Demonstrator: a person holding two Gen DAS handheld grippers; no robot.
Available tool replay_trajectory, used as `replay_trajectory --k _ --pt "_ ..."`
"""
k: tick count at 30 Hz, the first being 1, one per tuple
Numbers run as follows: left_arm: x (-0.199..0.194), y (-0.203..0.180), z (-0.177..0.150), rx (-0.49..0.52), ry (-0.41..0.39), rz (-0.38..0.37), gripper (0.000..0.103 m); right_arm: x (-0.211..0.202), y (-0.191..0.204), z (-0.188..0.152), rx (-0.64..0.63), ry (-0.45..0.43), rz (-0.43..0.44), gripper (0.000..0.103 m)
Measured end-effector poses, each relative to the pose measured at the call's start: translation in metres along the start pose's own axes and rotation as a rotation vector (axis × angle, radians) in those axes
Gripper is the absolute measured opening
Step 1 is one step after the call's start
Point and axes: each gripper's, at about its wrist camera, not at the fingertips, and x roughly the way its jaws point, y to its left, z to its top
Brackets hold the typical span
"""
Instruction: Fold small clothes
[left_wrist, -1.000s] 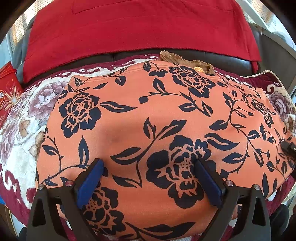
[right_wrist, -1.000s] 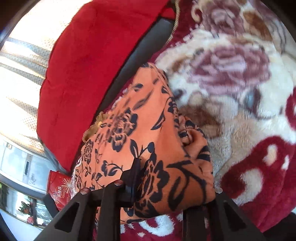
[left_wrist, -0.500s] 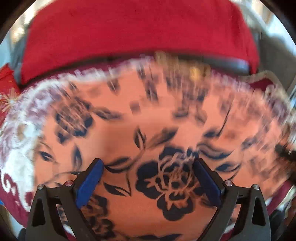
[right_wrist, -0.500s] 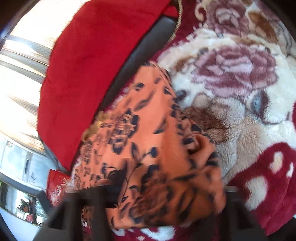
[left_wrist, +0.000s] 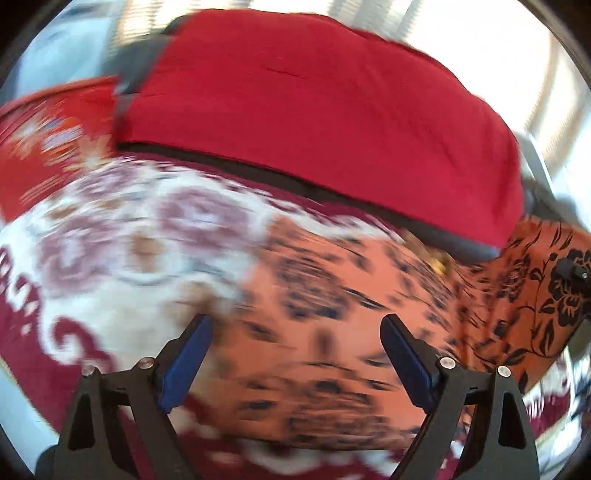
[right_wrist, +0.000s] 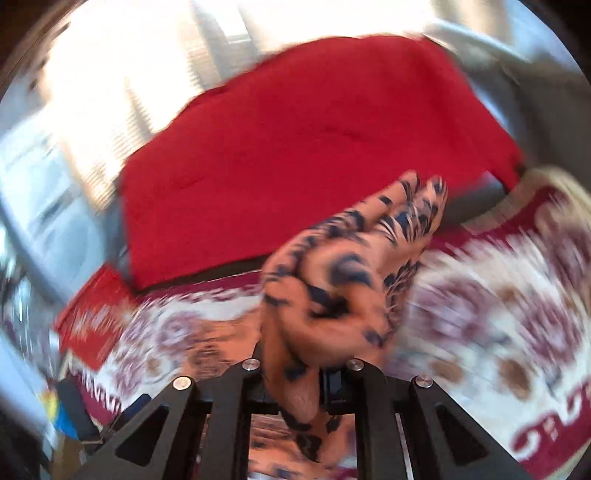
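Fingers (left_wrist: 188, 363) of the left gripper (left_wrist: 295, 354), tipped with blue pads, are being held wide apart at 6 o'clock in the left wrist view, with nothing being gripped between them. Beneath and beyond them, the orange floral garment (left_wrist: 332, 332) is being seen blurred, spread on the floral blanket (left_wrist: 122, 251) and reaching from the centre out to 3 o'clock, where one edge is being lifted by a dark part of the right gripper (left_wrist: 572, 275). At 9 o'clock a red printed box (left_wrist: 48, 144) is being shown beside the blanket; at 12 o'clock the red cushion (left_wrist: 325, 114) is being seen against the dark seat back.

In the right wrist view, the right gripper (right_wrist: 301, 369) is being shown at 6 o'clock with its fingers drawn narrow, clamping a bunched fold of the orange floral garment (right_wrist: 343, 284), which is being raised toward the centre above the floral blanket (right_wrist: 498, 302). The red printed box (right_wrist: 92, 314) is being seen at 8 o'clock and the red cushion (right_wrist: 314, 158) at 12 o'clock, both blurred.
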Motion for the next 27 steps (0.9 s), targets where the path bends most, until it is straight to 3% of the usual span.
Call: replay_trajectory --k 3,5,6,8,10,13,16,19,22,24,25,26,27 --pt "-0.004 0.058 -0.009 -0.115 -0.065 0.003 0.093 0.042 0.079 -0.027 -0.134 0.091 0.099 0.014" --pt "0.004 0.082 -0.017 -0.135 -0.047 0.018 0.092 0.082 0.109 -0.057 -0.193 0.193 0.106 0.014" --pt "0.007 0.092 -0.023 -0.148 -0.031 0.019 0.092 0.113 0.119 -0.08 -0.214 0.285 0.095 0.014" --pt "0.008 0.103 -0.03 -0.187 -0.011 0.002 0.089 0.147 0.122 -0.108 -0.21 0.407 0.07 0.014" --pt "-0.003 0.103 -0.026 -0.164 -0.07 -0.045 0.089 0.14 0.126 -0.106 -0.201 0.38 0.066 0.014" --pt "0.004 0.111 -0.028 -0.235 -0.029 -0.079 0.089 0.111 0.143 -0.08 -0.223 0.293 0.09 0.014" --pt "0.004 0.117 -0.028 -0.26 -0.037 -0.099 0.089 0.088 0.165 -0.064 -0.258 0.215 0.121 0.014" --pt "0.003 0.12 -0.03 -0.265 -0.034 -0.113 0.089 0.106 0.169 -0.091 -0.284 0.263 0.138 0.014" --pt "0.0 0.12 -0.031 -0.268 -0.025 -0.123 0.089 0.155 0.156 -0.141 -0.336 0.454 0.081 0.017" --pt "0.001 0.121 -0.031 -0.264 -0.02 -0.135 0.089 0.139 0.156 -0.139 -0.329 0.378 0.119 0.02" --pt "0.001 0.121 -0.03 -0.265 -0.017 -0.147 0.089 0.129 0.156 -0.135 -0.314 0.366 0.153 0.035" --pt "0.001 0.121 -0.029 -0.269 -0.012 -0.155 0.089 0.123 0.154 -0.133 -0.303 0.365 0.172 0.068" --pt "0.002 0.12 -0.028 -0.274 0.0 -0.164 0.089 0.114 0.151 -0.131 -0.288 0.351 0.179 0.081"
